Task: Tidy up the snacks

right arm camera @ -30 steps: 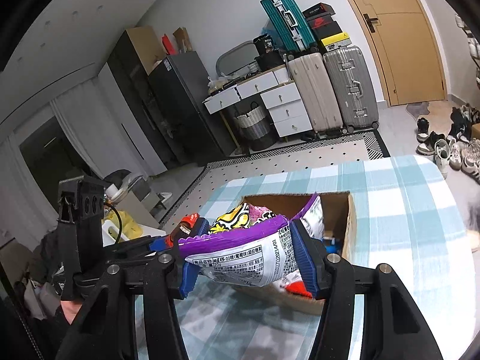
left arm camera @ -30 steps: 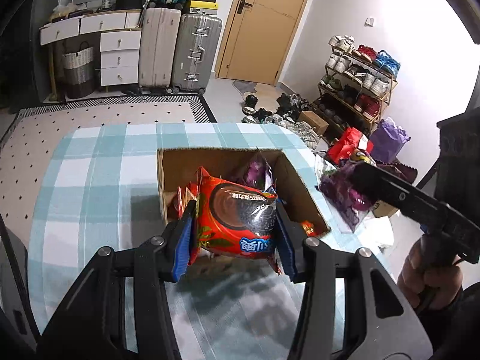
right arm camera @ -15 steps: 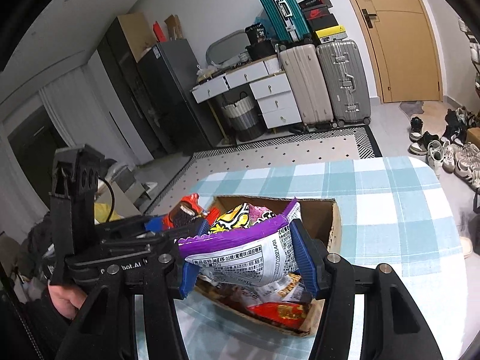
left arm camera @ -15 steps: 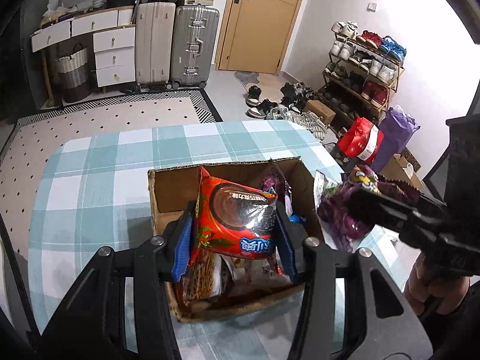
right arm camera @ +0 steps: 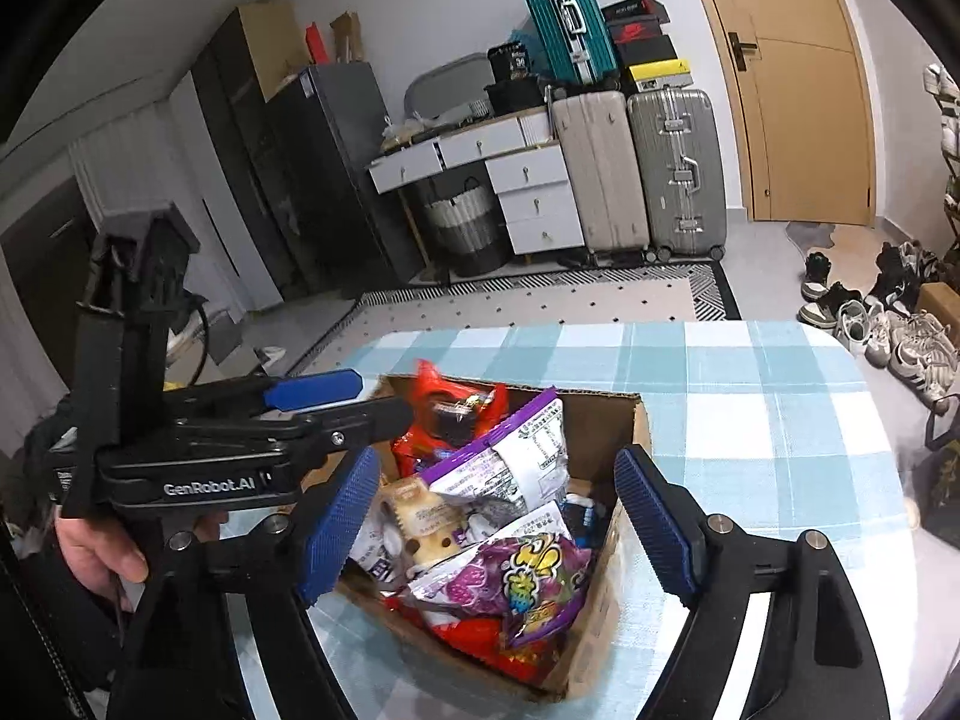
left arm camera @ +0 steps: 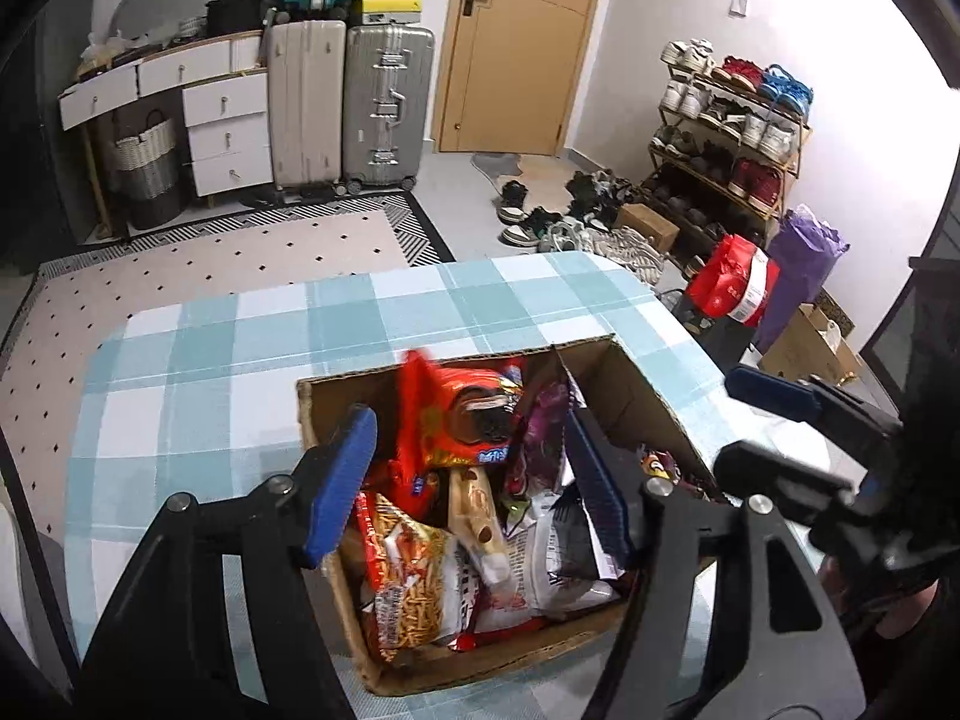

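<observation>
Above the brown cardboard box [left arm camera: 636, 396], the left gripper [left arm camera: 468, 480] opens, its blue pads clear of the red cookie packet [left arm camera: 462, 414] inside. Over that box, the right gripper [right arm camera: 498, 516] opens, empty, above the purple-edged snack bag [right arm camera: 510, 456].

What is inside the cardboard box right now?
The cardboard box is packed with snack bags: a red bag, a purple one, a noodle-snack packet. The heap hides the box bottom and anything under it.
</observation>
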The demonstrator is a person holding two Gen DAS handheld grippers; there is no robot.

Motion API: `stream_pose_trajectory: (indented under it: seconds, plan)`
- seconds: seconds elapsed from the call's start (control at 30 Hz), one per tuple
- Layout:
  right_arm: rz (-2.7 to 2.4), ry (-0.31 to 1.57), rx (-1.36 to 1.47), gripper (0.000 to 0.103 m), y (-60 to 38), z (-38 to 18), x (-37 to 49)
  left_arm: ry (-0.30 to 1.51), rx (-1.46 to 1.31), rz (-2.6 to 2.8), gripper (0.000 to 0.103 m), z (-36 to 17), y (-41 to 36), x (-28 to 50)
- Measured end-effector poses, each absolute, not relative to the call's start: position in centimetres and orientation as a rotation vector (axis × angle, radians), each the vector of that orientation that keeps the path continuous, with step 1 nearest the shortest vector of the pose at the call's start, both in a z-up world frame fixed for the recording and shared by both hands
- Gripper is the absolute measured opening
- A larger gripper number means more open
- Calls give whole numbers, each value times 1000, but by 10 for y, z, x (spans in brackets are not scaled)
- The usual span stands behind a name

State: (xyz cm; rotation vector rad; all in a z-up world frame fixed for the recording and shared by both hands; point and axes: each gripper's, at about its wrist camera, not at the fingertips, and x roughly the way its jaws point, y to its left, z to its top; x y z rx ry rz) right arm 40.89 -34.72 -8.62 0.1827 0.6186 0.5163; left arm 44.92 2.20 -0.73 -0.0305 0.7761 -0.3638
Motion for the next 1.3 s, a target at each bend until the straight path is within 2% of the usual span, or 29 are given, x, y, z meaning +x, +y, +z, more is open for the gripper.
stream_pose_trajectory:
  seconds: [0.27,0.47,0.53,0.7,1.07,1.2,1.3]
  plan:
    - [488,569,173,84,-356,-71,390,734,-27,-330,64,8,31,422]
    - [463,523,160,87,-358,-57,371,702,-27,-310,71,19,36,393]
    - [462,500,152,90,-358,-53,362,684,-27,-294,80,22,38,383]
    - [461,451,131,94,-356,-51,342,658,-51,-259,80,26,47,353]
    - [426,376,106,97,-361,-56,303,634,-45,-163,91,15,57,290]
    - [406,355,115,97,-368,-64,287,636,-53,-147,102,3,60,270]
    - [390,348,115,97,-373,-73,277,626,-71,-130,102,-7,64,255]
